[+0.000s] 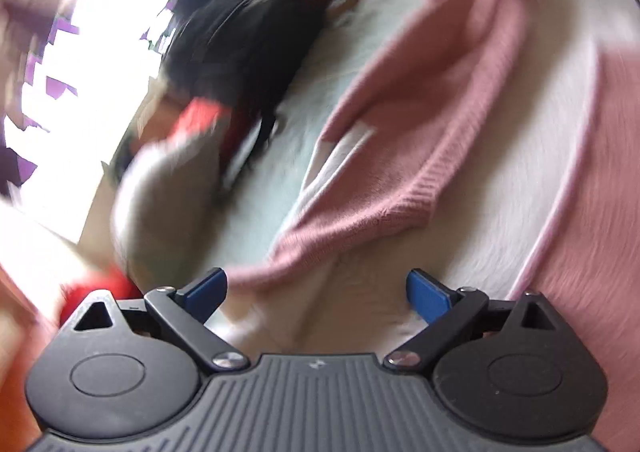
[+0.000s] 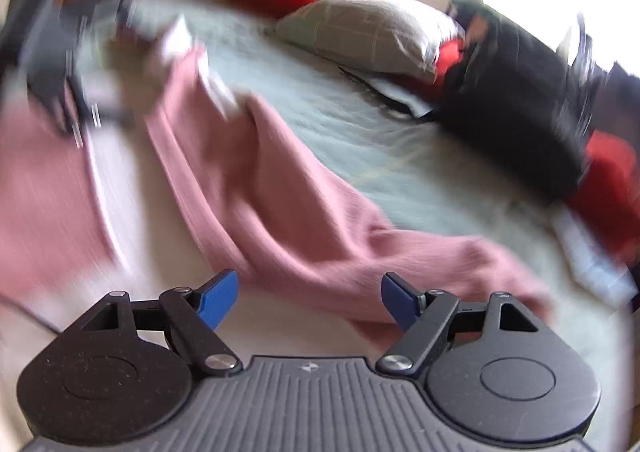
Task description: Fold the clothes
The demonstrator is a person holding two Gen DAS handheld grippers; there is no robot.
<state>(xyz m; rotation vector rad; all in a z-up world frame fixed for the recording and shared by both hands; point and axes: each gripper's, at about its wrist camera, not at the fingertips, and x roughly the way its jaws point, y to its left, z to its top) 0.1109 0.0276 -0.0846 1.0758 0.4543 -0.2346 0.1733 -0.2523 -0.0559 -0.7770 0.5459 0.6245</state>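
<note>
Grippers both spread, nothing pinched: left gripper [image 1: 316, 294] w/ blue pads wide apart just over the pink sweater [image 1: 404, 156], right gripper [image 2: 310, 298] likewise above its sleeve [image 2: 404, 252]. Sweater lies rumpled, part pink part cream, on the pale green bedspread [image 2: 320, 100]; views blurred, so fold state unclear. Knit looks soft, light, floppy, will sag and drag. Best hold prob. the ribbed cuff [image 1: 400, 200] or hem, thick doubled edge. Pillow [image 2: 368, 32] and dark clothes pile [image 2: 516, 112] beyond.
</note>
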